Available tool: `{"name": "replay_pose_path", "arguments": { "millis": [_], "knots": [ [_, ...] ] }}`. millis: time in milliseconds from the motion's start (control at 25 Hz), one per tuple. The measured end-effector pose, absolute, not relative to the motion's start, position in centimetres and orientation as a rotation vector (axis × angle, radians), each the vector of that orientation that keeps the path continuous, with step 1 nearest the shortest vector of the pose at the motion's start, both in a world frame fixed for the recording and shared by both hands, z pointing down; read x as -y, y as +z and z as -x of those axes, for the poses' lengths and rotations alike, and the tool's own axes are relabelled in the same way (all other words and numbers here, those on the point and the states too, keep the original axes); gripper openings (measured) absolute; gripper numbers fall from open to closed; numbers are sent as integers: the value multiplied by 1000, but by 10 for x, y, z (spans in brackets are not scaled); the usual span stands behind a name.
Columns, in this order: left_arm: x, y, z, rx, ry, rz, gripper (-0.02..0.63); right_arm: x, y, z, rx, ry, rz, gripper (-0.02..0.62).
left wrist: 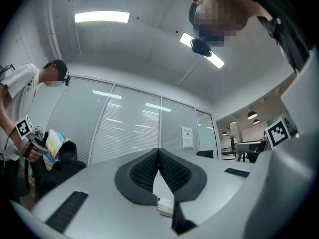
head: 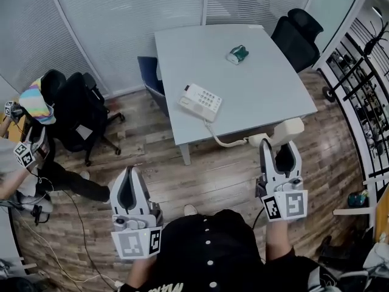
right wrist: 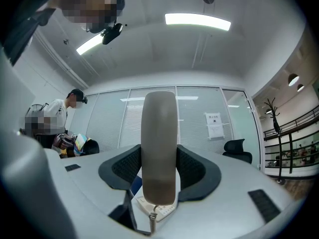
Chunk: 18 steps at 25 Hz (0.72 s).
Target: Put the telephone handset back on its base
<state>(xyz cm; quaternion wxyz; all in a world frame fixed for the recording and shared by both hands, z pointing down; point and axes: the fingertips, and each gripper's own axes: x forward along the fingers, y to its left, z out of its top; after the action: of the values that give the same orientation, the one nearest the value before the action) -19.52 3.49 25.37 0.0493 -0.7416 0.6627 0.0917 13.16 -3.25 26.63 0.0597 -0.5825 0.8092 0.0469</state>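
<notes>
The white telephone base (head: 199, 101) with its keypad lies near the front left of the grey table (head: 255, 84). A coiled cord (head: 228, 142) runs from it over the table's front edge to the cream handset (head: 290, 126). My right gripper (head: 280, 143) is shut on the handset, in front of the table. In the right gripper view the handset (right wrist: 158, 148) stands upright between the jaws, with the base (right wrist: 157, 208) behind it. My left gripper (head: 129, 170) hangs over the floor to the left with its jaws touching, holding nothing. The left gripper view shows the base (left wrist: 166, 206) under the closed tips.
A small green object (head: 237, 54) lies at the back of the table. A blue chair (head: 152, 78) is tucked in at the table's left; a black office chair (head: 298, 29) stands at the back right. Another person (head: 24, 157) and a black chair (head: 82, 111) are on the left. Shelving (head: 358, 78) lines the right.
</notes>
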Motion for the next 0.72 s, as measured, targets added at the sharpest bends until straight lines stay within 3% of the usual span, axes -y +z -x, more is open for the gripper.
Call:
{"name": "replay_pose_path", "arguments": {
  "millis": [720],
  "knots": [
    [5, 275, 191, -2041, 215, 2296, 14, 69, 291, -135, -2467, 73, 1784, 233]
  ]
}}
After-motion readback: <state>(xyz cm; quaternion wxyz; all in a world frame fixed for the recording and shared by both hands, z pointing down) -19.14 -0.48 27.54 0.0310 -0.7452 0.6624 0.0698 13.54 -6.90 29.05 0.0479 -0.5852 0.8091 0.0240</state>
